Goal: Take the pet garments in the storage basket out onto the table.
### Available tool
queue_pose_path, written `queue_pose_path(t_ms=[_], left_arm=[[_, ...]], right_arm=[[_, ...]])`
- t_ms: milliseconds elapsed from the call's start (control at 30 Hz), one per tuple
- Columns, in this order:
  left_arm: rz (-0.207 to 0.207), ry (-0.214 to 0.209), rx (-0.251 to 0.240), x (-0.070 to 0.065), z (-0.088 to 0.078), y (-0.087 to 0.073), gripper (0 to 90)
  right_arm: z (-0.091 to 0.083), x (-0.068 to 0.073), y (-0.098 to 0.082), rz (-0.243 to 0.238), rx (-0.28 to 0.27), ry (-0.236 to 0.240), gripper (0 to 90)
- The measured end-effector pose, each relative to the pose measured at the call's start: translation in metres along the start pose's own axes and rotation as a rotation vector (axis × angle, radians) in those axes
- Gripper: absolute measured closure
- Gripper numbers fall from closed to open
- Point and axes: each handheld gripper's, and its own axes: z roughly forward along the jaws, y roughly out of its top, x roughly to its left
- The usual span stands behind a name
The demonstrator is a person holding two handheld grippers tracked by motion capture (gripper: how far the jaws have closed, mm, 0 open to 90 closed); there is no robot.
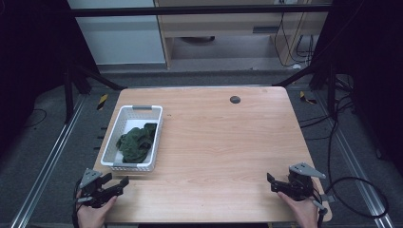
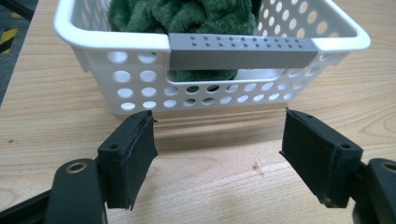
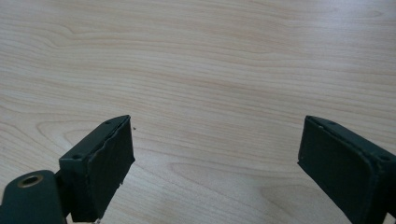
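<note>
With both the left gripper (image 1: 114, 182) and right gripper (image 1: 274, 183) held open and empty, the green cloth (image 1: 136, 142) in the white basket (image 1: 109, 142) at ten o'clock on the surface (image 1: 223, 142) could be missed if the basket's near handle (image 2: 240, 50) is clipped.

A white perforated plastic basket (image 1: 124, 114) with grey handle strips on its short ends stands upright on the left part of the table, its long side running near to far. Inside lies a crumpled dark green cloth (image 1: 136, 142), fuzzy in texture, heaped toward the near end and rising about level with the rim.
</note>
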Motion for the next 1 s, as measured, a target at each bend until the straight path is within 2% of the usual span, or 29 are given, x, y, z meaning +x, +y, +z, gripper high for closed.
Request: queue_pose_path(t_ms=[233,467,733,1000], left_arm=[[0.0,-0.004,-0.002,0.0,-0.003,0.003,24.9],[0.006,-0.007,-0.053,0.003,-0.014,0.011,24.6],[-0.023,0.0,-0.086,0.011,-0.026,0.018,24.8],[-0.034,-0.006,-0.103,0.014,-0.033,0.023,24.6]], right_arm=[[-0.001,0.001,0.0,-0.014,-0.001,-0.005,10.3],[-0.002,0.001,0.0,-0.014,-0.012,-0.006,10.3],[-0.002,0.003,-0.001,-0.022,-0.011,-0.002,10.0],[-0.001,0.003,-0.001,-0.023,-0.012,0.0,10.0]])
